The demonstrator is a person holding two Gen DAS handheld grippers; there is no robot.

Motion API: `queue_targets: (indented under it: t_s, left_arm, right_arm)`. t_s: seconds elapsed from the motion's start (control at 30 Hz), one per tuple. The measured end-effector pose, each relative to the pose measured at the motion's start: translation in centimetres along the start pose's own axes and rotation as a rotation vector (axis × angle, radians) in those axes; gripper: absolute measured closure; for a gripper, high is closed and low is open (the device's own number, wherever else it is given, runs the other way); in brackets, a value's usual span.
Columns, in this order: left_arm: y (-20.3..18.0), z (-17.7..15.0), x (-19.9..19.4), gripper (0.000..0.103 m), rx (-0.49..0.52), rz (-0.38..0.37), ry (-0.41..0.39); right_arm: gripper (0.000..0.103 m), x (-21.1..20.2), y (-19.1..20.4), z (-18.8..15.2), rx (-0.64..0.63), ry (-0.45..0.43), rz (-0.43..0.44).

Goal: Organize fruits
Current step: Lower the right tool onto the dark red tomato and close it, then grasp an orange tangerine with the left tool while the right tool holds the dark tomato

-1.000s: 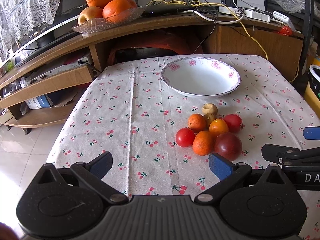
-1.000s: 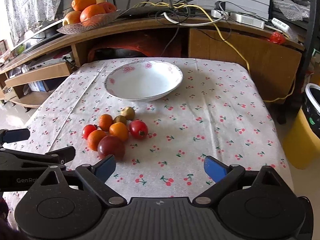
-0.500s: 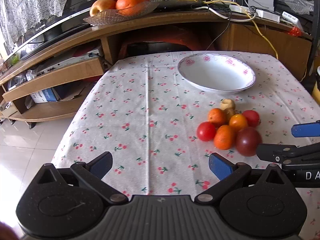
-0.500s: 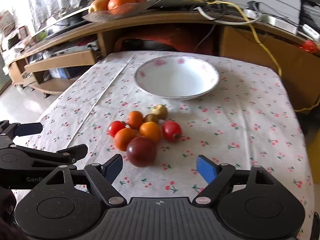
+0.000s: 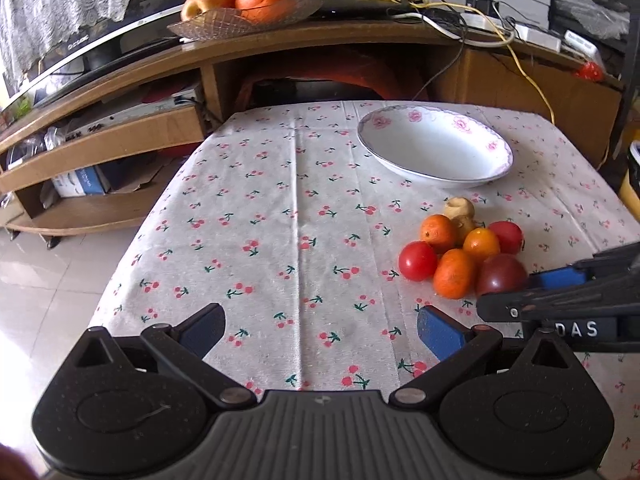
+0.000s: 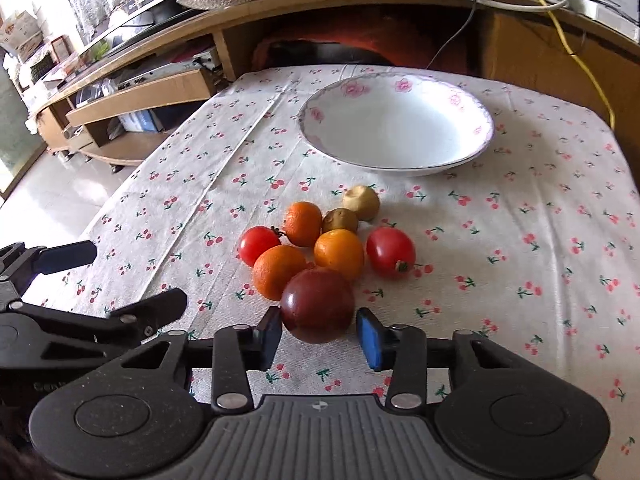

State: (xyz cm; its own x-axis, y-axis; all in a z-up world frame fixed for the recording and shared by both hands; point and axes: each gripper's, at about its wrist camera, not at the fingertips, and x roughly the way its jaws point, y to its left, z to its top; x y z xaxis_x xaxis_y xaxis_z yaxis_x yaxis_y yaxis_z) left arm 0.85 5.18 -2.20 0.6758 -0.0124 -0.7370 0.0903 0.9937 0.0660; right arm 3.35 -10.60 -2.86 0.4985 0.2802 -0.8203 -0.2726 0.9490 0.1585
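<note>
A cluster of small fruits lies on the cherry-print tablecloth point(image 5: 260, 220): small oranges point(image 6: 278, 270), red tomatoes point(image 6: 390, 250), two brownish fruits point(image 6: 362, 202) and a dark purple-red fruit point(image 6: 318, 304) at the near edge. My right gripper point(image 6: 318, 340) has narrowed around the dark fruit point(image 5: 500, 274), which rests on the cloth with a blue pad against each side. Behind the cluster stands a white bowl point(image 6: 304, 120) with a pink flowered rim, nothing in it. My left gripper point(image 5: 320, 328) hangs wide open over bare cloth, left of the fruits.
A wooden TV stand runs behind the table, with a glass dish of large oranges and an apple point(image 5: 244, 20) on it and cables point(image 5: 460, 28) to the right. Tiled floor point(image 5: 48, 280) drops off on the left. A yellow bin point(image 5: 632, 200) stands at the right edge.
My right gripper has moved forward to the dark fruit and its jaws have gone from wide open to closed around it. The left gripper stayed open and drifted left.
</note>
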Motion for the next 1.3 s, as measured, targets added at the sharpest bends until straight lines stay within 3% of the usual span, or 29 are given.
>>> queue_targets:
  t_s: [0.5, 0.8, 0.97, 1.3]
  left_arm:
    - [-0.8, 0.7, 1.1, 0.004, 0.000, -0.078, 0.027]
    - [-3.9, 1.5, 1.9, 0.031, 0.084, -0.175, 0.036]
    - [-4.8, 2.2, 3.2, 0.050, 0.075, -0.238, 0.060]
    - [-6.6, 2.8, 4.2, 0.059, 0.120, -0.260, 0.068]
  right_arm:
    - [0.069, 0.1, -1.4, 0.5, -0.005, 0.031, 0.042]
    - [0.069, -1.8, -3.6, -0.5, 0.033, 0.014, 0.014]
    - [0.069, -2.5, -3.8, -0.5, 0.051, 0.003, 0.017]
    - [0.068, -2.7, -4.8, -0.8, 0.085, 0.009, -0.002]
